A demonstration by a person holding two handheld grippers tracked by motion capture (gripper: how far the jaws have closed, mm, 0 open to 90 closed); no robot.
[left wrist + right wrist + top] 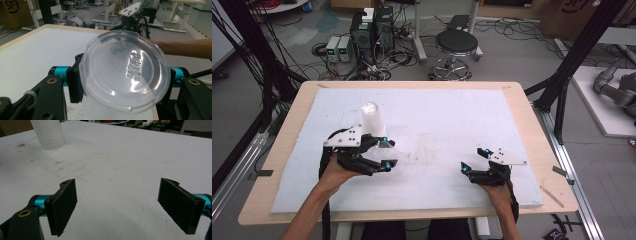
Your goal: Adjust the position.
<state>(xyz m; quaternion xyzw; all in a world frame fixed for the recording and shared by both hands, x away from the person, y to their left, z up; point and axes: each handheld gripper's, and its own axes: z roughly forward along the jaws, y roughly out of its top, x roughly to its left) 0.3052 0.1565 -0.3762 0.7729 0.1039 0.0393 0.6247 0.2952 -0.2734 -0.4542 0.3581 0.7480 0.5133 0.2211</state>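
A clear round plastic lid point(123, 70) is clamped by its edges in my left gripper point(122, 85), held flat just above the white foam board point(442, 115). From above, the left gripper point(386, 151) and the lid point(396, 156) sit left of centre. A translucent white ribbed cup point(373, 117) stands upright just behind them, mouth open. The cup point(50, 135) also appears far left in the right gripper view. My right gripper point(475, 160) rests low at the front right, open with nothing between its jaws point(117, 205).
The foam board lies on a wooden table point(532, 135). The other hand's forearm point(185, 47) and gripper point(130, 12) appear beyond the lid. A stool point(456, 45) and computers point(372, 32) stand on the floor behind the table.
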